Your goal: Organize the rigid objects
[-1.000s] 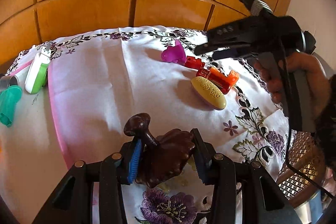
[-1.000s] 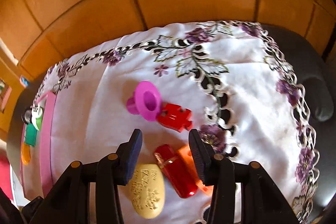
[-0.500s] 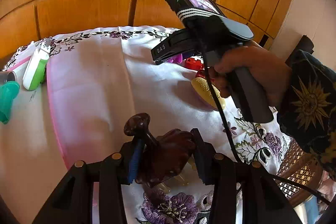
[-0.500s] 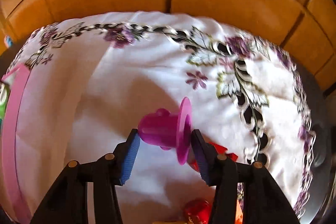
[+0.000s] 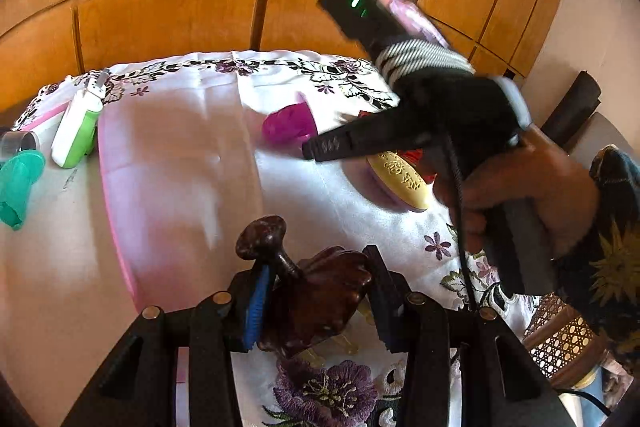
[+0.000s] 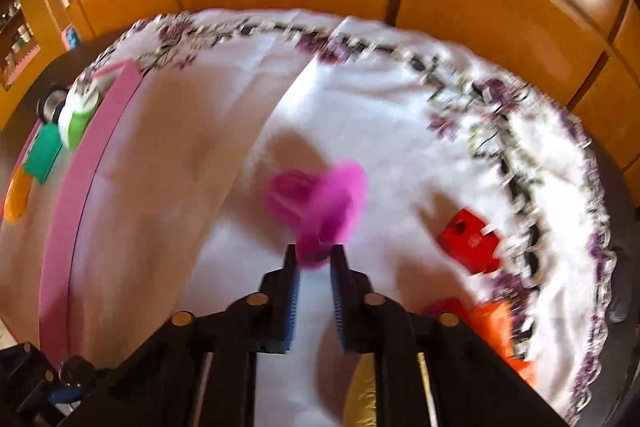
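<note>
Left gripper [image 5: 316, 291] tilts down over the cloth, clamped on a dark brown wooden piece [image 5: 316, 291]. At two o'clock, the right gripper [image 6: 314, 257] is closing on a blurry magenta toy [image 6: 316, 203], rim pinched; shape unclear.

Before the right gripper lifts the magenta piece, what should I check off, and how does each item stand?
1. Right gripper jaws closing with the magenta plastic piece between the tips: ok.
2. Grip deep enough: not ok, only the piece's near edge sits between the pads.
3. Image sharp enough to judge contact: cannot tell, motion blur.
4. Left gripper clamped on the dark wooden figurine: ok.
5. Red block apart from the magenta piece: ok.
</note>
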A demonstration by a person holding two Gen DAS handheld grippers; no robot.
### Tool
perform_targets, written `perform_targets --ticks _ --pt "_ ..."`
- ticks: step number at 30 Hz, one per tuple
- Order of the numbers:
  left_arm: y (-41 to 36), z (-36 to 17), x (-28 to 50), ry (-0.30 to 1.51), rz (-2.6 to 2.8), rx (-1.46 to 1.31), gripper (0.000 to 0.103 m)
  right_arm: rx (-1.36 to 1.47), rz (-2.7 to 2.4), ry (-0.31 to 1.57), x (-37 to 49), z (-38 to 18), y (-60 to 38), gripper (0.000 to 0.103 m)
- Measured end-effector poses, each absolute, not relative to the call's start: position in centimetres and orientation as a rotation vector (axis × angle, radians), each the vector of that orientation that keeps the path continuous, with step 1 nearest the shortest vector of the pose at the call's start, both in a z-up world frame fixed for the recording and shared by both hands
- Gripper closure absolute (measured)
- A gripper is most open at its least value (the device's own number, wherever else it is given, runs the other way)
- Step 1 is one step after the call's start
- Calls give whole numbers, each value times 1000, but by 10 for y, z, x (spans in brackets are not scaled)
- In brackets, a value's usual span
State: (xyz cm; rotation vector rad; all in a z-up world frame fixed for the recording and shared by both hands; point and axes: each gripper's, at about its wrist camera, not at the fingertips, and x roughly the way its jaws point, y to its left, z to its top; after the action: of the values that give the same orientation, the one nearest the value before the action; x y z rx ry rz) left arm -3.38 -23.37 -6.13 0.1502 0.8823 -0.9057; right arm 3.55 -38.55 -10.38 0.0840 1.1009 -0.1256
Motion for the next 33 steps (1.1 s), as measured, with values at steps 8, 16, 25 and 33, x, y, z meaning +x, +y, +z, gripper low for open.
perform_targets --ticks 8,16,25,33 --pt "-232 -58 -38 891 -894 160 59 139 -92 1098 37 -105 -393 93" --pt "-232 -53 -41 887 -901 169 59 133 -91 1100 37 -105 -392 93" --pt "-208 -19 -38 862 -900 82 59 79 -99 1094 38 -106 -387 93" --pt "-141 30 -10 754 -770 -44 59 58 -104 1089 36 -105 -385 93"
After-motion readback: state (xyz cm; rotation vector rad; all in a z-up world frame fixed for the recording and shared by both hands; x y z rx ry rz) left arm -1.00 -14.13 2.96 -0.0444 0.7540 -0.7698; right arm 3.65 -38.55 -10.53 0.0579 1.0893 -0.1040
